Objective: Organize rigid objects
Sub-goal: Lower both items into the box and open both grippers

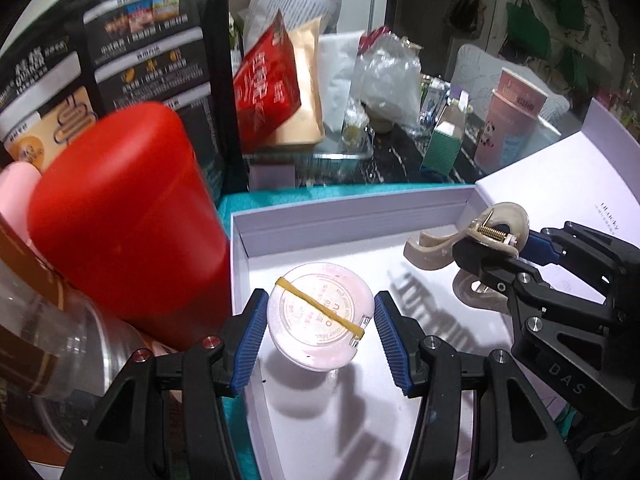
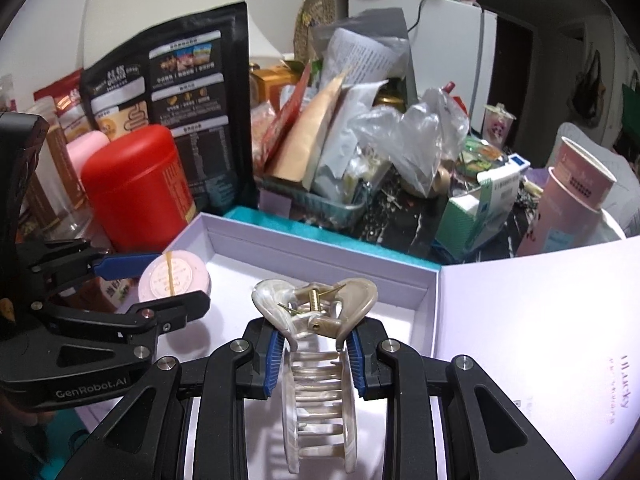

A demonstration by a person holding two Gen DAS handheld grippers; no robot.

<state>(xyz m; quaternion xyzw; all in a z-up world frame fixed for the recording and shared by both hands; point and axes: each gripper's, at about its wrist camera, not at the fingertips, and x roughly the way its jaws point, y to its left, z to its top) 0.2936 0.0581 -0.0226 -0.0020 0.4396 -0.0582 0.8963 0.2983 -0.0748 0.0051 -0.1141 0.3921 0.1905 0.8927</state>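
- Pink round case (image 1: 320, 320), banded with a yellow rubber band (image 1: 320, 309), sits in the white box (image 1: 352, 220) between the spread left gripper (image 1: 318, 334).
- Right gripper (image 2: 316, 354) pinches a pearly hair clip (image 2: 316, 344) above the box.

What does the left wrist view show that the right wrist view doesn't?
Left wrist only: both pads of the left claw standing off the pink case, gaps on each side, and a shadow under the case.
Right wrist only: the hair clip's full row of teeth and the right claw clamped on its sides.
Both: the white box, the red canister, the black bag and the pink cup.
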